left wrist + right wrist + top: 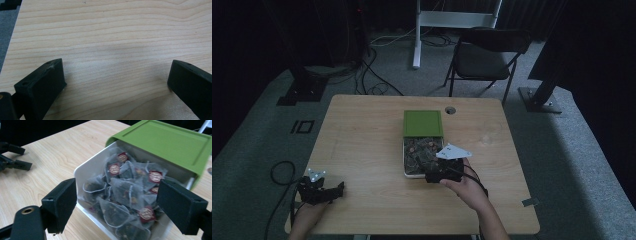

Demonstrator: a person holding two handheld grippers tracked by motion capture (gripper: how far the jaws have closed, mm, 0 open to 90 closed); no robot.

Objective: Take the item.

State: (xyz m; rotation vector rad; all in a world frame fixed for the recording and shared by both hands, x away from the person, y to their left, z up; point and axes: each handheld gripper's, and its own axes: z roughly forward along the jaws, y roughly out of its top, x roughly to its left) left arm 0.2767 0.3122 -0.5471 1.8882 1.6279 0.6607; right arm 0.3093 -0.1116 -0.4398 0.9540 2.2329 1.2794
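Observation:
A green box (423, 123) lies mid-table with its white inner tray (405, 159) slid out toward me. The tray holds several clear pyramid tea bags (117, 192) with round red tags. My right gripper (430, 171) hovers over the tray's near end, a hand around it. In the right gripper view its jaws stand wide open on either side of the tea bags, right gripper (117, 195) with nothing held. The green box (170, 142) covers the tray's far end. My left gripper (337, 190) rests open at the table's front left over bare wood, left gripper (115, 72) empty.
A cable hole (450, 110) sits behind the box. Beyond the table stand a black folding chair (487, 55), a white stand leg (417, 35) and black stand bases (302, 90) with cables on the grey carpet. The left gripper (12, 157) lies off the tray's left side.

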